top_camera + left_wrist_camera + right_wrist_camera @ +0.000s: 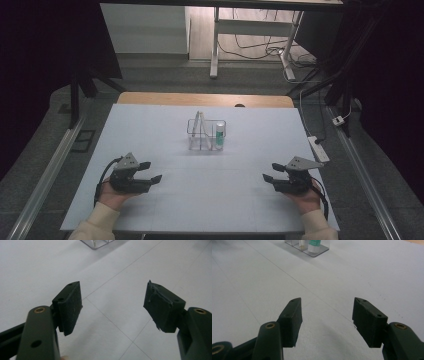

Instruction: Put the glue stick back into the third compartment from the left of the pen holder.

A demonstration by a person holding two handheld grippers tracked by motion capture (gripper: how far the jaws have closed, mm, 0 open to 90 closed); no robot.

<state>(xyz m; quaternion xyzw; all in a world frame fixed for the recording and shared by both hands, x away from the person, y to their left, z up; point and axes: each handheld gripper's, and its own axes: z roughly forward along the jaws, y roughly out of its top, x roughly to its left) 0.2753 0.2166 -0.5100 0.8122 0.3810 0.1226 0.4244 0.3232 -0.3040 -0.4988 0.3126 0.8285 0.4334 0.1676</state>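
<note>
a clear plastic organiser (pixel 206 134) at mid-table, with both grippers resting well short of it.

we see the organiser standing upright on the pale table (pixel 165 125), holding a green-labelled tube (pixel 219 136) in its right compartment and thin sticks (pixel 200 125) leaning at its left. our left gripper (pixel 153 172) and right gripper (pixel 270 172) lie near the front edge, well apart, tips pointing inward; each has its jaws spread wide, with nothing between them.
</note>
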